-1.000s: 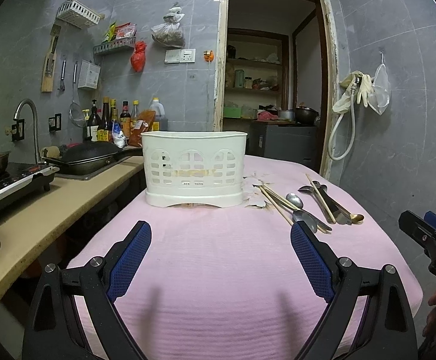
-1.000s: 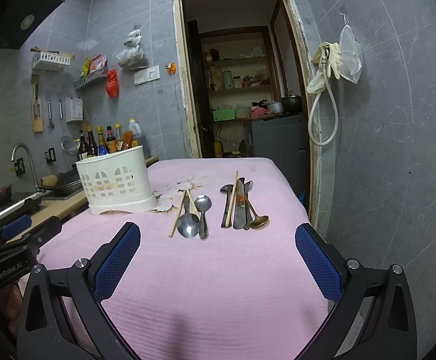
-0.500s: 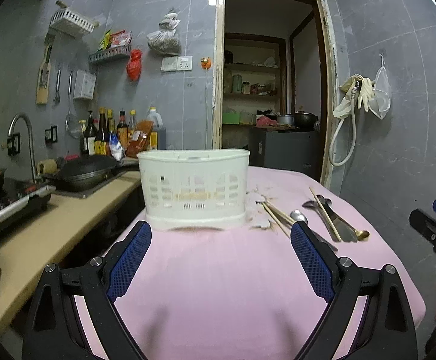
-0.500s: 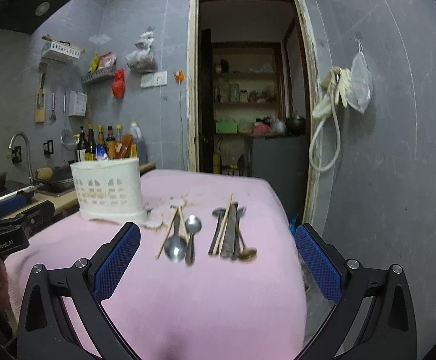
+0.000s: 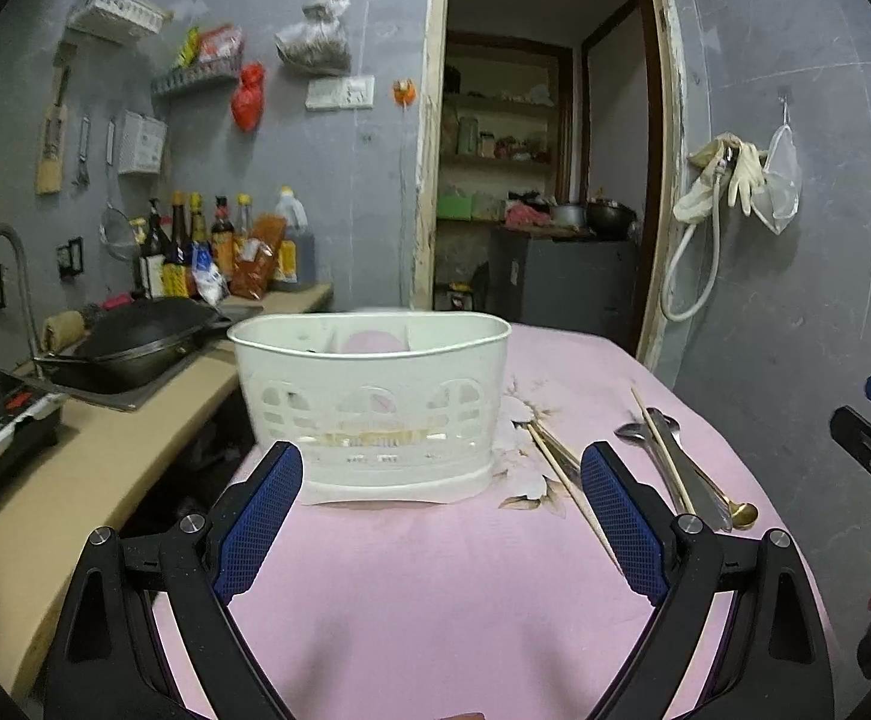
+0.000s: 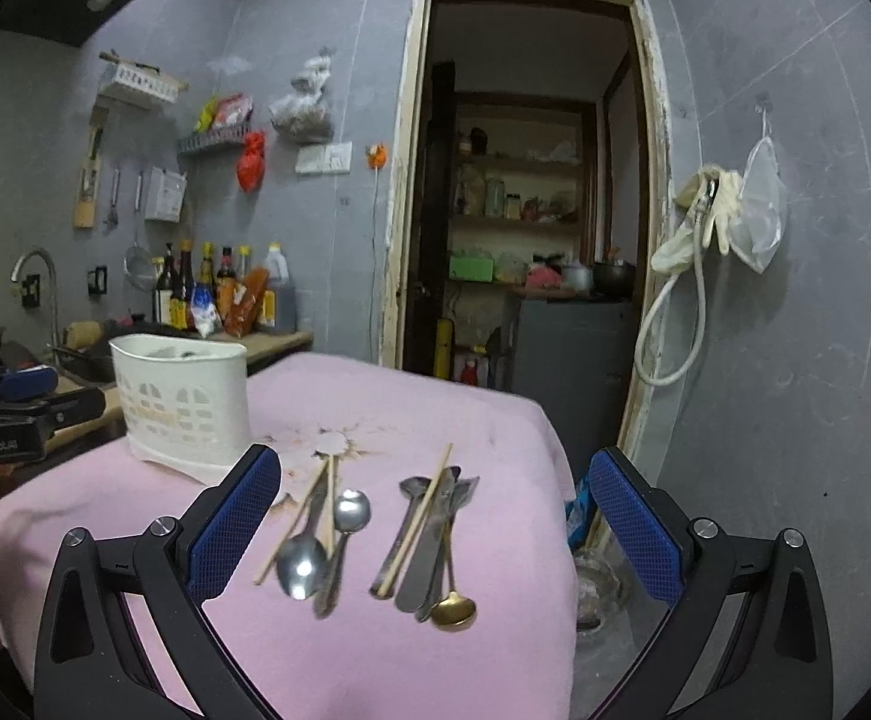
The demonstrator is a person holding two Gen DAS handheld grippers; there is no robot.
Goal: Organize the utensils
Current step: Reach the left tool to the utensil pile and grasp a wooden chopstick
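- Left gripper (image 5: 440, 483): jaws wide apart, nothing between them; hovers above the pink cloth (image 5: 435, 588), aimed at the white utensil caddy (image 5: 372, 408).
- Right gripper (image 6: 429, 504): jaws also spread wide, empty; held over the cutlery on the cloth's right half.
- Caddy: upright on the cloth's left part, near the edge beside the counter (image 5: 75, 480). Perforated front wall, inner dividers visible; contents cannot be made out.
- Cutlery lies flat in two groups, right of the caddy, apart from it.
- Grp 1, nearer the caddy: two steel spoons (image 6: 315, 546) side by side, bowls toward the camera, w/ a pair of chopsticks (image 6: 309, 504) laid across them.
- Grp 2, further right: a single chopstick (image 6: 417, 522) lying diagonally over several steel handles (image 6: 429, 546), plus a gold spoon (image 6: 453, 611), its bowl nearest the camera. Exact item count in this grp cannot be told.
- Flower-shaped print or stain (image 6: 333, 443) on the cloth betw. caddy and grp 1.
- Wok (image 5: 135, 342) on the counter, left of the caddy; bottles (image 5: 213, 246) behind it against the wall.
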